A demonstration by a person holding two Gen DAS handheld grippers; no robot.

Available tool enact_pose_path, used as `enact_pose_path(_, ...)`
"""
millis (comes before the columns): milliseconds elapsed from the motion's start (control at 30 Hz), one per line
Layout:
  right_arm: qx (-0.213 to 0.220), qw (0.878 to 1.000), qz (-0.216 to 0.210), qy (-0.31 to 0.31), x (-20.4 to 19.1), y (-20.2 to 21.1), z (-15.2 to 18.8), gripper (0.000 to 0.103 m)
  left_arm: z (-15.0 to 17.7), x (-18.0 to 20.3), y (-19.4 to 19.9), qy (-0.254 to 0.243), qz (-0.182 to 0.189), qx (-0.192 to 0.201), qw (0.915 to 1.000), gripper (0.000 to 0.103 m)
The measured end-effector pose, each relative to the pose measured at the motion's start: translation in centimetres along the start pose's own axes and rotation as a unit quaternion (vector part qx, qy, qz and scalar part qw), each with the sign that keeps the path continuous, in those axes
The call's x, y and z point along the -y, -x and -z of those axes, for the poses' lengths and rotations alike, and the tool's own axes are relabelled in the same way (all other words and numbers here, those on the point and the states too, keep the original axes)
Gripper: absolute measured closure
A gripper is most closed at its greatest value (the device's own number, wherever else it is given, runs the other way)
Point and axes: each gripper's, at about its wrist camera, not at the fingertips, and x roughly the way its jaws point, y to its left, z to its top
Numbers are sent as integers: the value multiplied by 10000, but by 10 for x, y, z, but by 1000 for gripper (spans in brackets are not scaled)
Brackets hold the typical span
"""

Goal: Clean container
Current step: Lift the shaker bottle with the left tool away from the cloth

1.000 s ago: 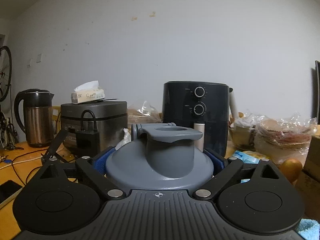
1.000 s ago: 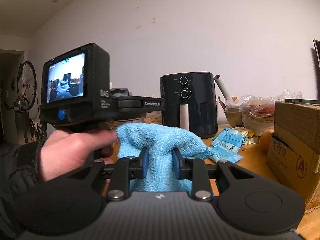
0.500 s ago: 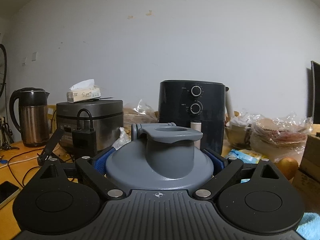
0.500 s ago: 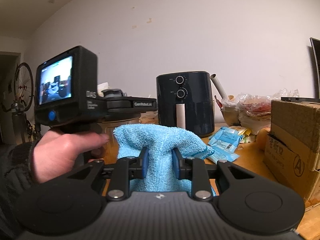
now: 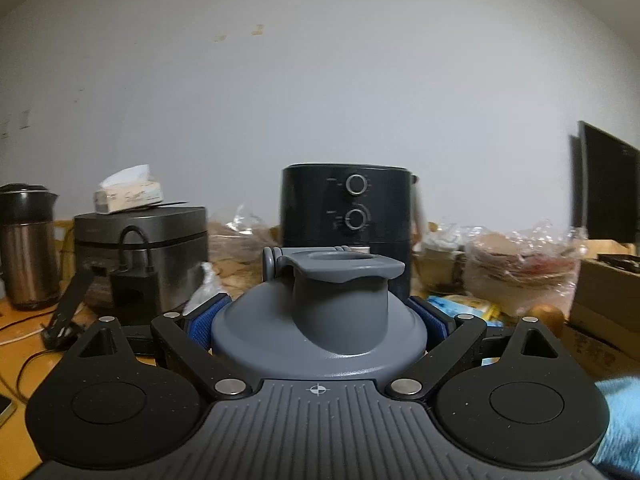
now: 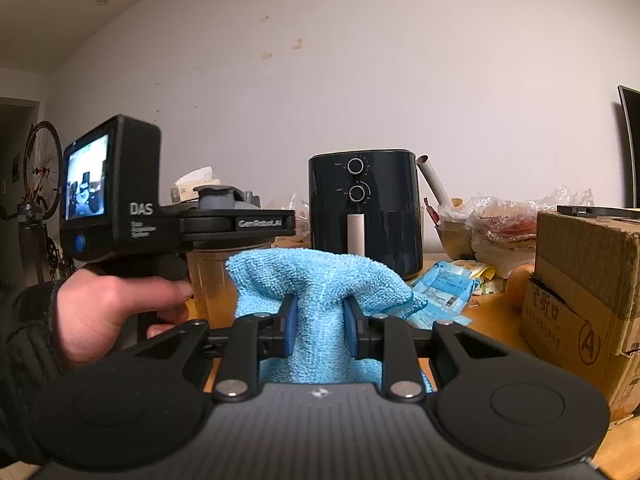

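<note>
My left gripper (image 5: 318, 320) is shut on a container with a grey domed lid and spout (image 5: 320, 312), held upright between the blue pads. In the right wrist view the same container (image 6: 218, 276) shows as a clear amber body under the grey lid, held by the left gripper device (image 6: 176, 220) in a hand. My right gripper (image 6: 318, 320) is shut on a light blue cloth (image 6: 320, 280), which sits just right of the container's body. A corner of the cloth shows at the lower right of the left wrist view (image 5: 618, 420).
A black air fryer (image 6: 366, 208) stands behind on the wooden table (image 6: 492, 312). A rice cooker (image 5: 140, 248), kettle (image 5: 26, 248) and cables lie left. Blue packets (image 6: 444, 284), bagged food (image 6: 504, 228) and a cardboard box (image 6: 588, 292) lie right.
The left gripper with the container has swung right and moved closer to the cloth. The right gripper keeps its hold on the cloth.
</note>
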Motion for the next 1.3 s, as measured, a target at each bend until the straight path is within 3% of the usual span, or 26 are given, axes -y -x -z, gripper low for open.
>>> enact_pose_path(567,23,10000,68,49,0,0,-3,82,4,-32,-4,-27,980,54,9952,9)
enact_pose_path(1300,162,9992,271,227,-6,0,-7,82,-3,-42,1,151,885,207,9957,9)
